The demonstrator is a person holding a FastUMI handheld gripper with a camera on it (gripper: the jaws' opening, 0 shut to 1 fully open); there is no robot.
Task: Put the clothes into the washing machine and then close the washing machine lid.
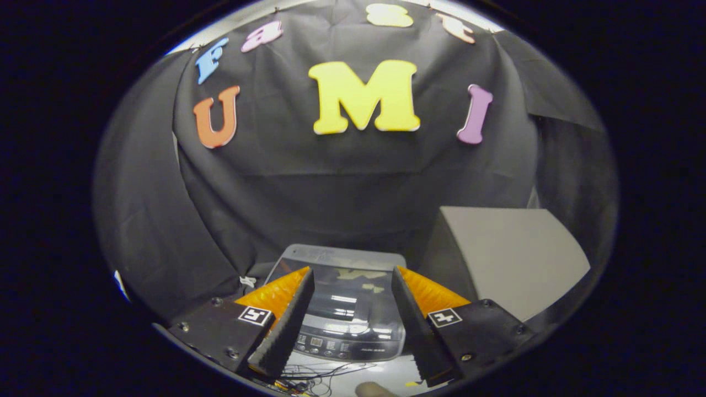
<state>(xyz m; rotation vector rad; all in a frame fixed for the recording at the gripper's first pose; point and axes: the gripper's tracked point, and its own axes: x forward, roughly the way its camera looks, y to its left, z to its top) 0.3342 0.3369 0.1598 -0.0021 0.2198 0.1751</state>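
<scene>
Claw (353, 286) held w/ fingers spread apart, nothing between the pads. Seen thru the gap, just ahead: small grey toy-size washing machine (345, 320) w/ dark glossy lid (342, 275), lid looks down flat. It sits on a white desk (386, 375). Thin tangled wires (314, 377) lie in front of its control panel. Pale grey box (507, 259) stands just beside the machine, to its right.

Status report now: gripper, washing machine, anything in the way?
Gripper open, holding nothing. Washing machine between the fingers, lid down. Grey box beside it. Loose wires in front.
</scene>
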